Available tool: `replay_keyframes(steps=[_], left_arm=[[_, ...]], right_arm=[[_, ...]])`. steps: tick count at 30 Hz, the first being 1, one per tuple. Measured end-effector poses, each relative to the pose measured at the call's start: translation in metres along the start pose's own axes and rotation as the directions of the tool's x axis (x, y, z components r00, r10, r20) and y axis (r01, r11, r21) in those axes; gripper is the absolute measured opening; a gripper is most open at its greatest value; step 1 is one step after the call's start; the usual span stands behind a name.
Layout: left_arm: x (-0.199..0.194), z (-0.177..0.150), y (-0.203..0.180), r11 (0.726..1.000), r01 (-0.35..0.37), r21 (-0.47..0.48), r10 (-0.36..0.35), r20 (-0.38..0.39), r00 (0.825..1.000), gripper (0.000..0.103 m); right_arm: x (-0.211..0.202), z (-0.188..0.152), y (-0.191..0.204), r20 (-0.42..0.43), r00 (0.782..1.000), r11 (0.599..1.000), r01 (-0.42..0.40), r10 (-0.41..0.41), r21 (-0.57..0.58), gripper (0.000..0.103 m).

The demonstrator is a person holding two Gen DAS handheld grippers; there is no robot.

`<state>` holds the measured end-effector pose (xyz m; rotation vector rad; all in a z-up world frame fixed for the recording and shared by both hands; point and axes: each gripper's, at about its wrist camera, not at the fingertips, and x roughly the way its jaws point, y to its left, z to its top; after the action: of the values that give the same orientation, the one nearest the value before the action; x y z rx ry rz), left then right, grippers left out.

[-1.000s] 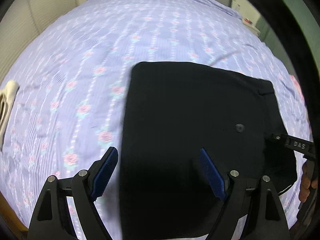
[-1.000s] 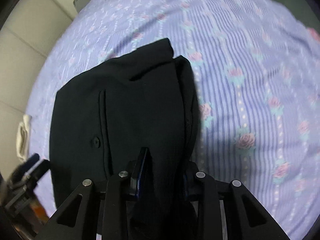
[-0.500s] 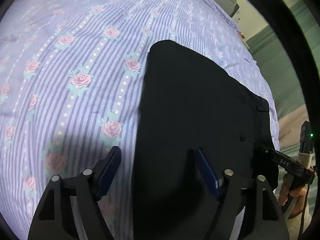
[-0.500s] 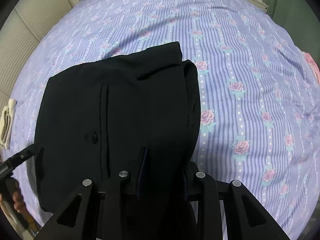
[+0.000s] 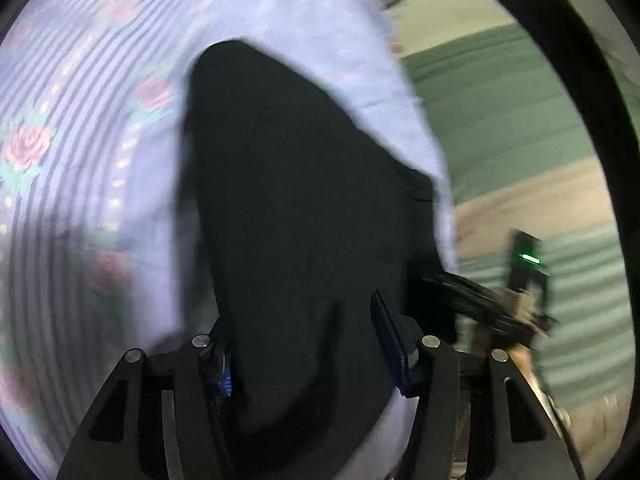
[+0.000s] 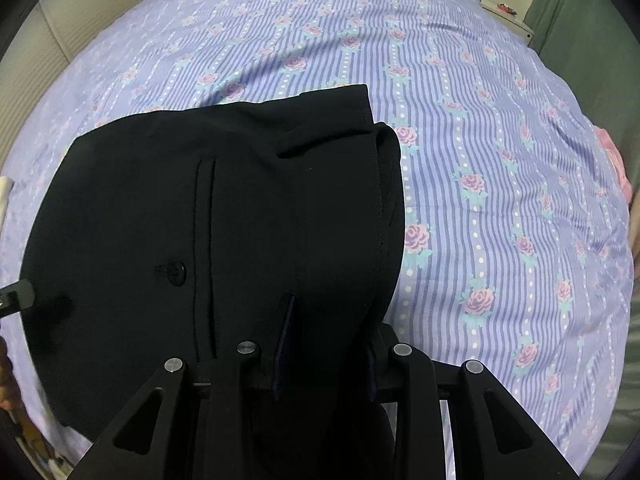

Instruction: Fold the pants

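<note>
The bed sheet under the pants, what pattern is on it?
The bed sheet has purple stripes with pink roses and white dots, clearest in the right wrist view.

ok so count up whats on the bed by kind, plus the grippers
black pants: 1
floral striped bedsheet: 1
small cream cloth at the bed's left edge: 1
pink item at the right edge, too cropped to identify: 1
grippers: 2, left gripper and right gripper, both with jaws around the pants
total: 6
</note>
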<state>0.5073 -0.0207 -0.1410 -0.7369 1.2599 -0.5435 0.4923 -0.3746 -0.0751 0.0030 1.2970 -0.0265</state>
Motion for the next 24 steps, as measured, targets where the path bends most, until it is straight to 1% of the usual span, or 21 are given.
replay_keyframes(steps=[1,2,5,7,8,9,10,11,12,14,16,17,18,19,20,24], left_arm=[[0.009,0.004,0.008,1.0,-0.014,-0.026,0.014,-0.026,1.0,0.051],[0.013,0.002,0.011,0.999,-0.009,-0.034,0.008,-0.032,0.999,0.051],[0.01,0.003,0.007,0.998,-0.012,-0.061,0.011,-0.012,1.0,0.052],[0.009,0.001,0.002,0.996,-0.061,-0.062,0.061,-0.002,0.998,0.045],[0.004,0.001,-0.002,0.995,-0.073,-0.064,0.074,0.002,0.997,0.039],[0.002,0.0,-0.006,0.994,-0.092,-0.063,0.092,-0.001,0.996,0.031],[-0.003,0.0,-0.011,0.992,-0.104,-0.072,0.105,0.007,0.994,0.027],[-0.007,0.001,-0.016,0.991,-0.106,-0.085,0.107,0.014,0.994,0.021],[-0.015,-0.001,-0.022,0.989,-0.113,-0.095,0.116,0.027,0.993,0.016],[-0.025,-0.004,-0.03,0.985,-0.154,-0.072,0.158,0.045,0.986,0.015],[-0.033,-0.009,-0.052,0.972,-0.235,-0.011,0.235,0.064,0.97,0.015],[-0.037,-0.013,-0.064,0.961,-0.276,0.025,0.274,0.076,0.959,0.014],[-0.043,-0.016,-0.069,0.952,-0.302,0.05,0.298,0.084,0.951,0.014],[-0.047,-0.019,-0.075,0.945,-0.321,0.067,0.315,0.089,0.945,0.014],[-0.037,-0.024,-0.093,0.94,-0.331,0.076,0.324,0.093,0.941,0.014],[-0.069,-0.044,-0.112,0.923,-0.365,0.124,0.352,0.114,0.929,0.014]], right_arm=[[0.001,0.001,-0.003,-0.007,1.0,1.0,-0.012,0.012,0.019,0.03],[0.002,0.001,-0.004,-0.01,1.0,1.0,-0.014,0.015,0.026,0.031],[0.007,0.002,-0.01,-0.011,0.999,0.998,-0.036,0.036,0.056,0.032],[0.01,0.001,-0.019,-0.012,0.997,0.992,-0.077,0.079,0.102,0.032],[0.009,0.0,-0.025,-0.012,0.995,0.987,-0.1,0.103,0.127,0.032],[0.008,-0.001,-0.027,-0.014,0.994,0.985,-0.109,0.112,0.137,0.032],[0.003,0.0,-0.027,-0.016,0.993,0.985,-0.109,0.113,0.137,0.031],[-0.001,0.0,-0.025,-0.012,0.994,0.986,-0.107,0.109,0.13,0.03],[-0.006,0.0,-0.024,-0.005,0.994,0.987,-0.104,0.105,0.119,0.028],[-0.022,-0.002,-0.019,0.017,0.994,0.988,-0.113,0.112,0.101,0.025],[-0.038,-0.005,-0.016,0.039,0.99,0.986,-0.137,0.134,0.09,0.023],[-0.044,-0.006,-0.015,0.043,0.989,0.986,-0.146,0.143,0.085,0.023],[-0.051,-0.009,-0.013,0.047,0.987,0.985,-0.157,0.154,0.075,0.022],[-0.057,-0.012,-0.012,0.048,0.986,0.985,-0.16,0.157,0.065,0.022],[-0.062,-0.015,-0.011,0.048,0.987,0.986,-0.159,0.156,0.056,0.022],[-0.093,-0.034,-0.007,0.069,0.982,0.983,-0.177,0.174,0.044,0.022]])
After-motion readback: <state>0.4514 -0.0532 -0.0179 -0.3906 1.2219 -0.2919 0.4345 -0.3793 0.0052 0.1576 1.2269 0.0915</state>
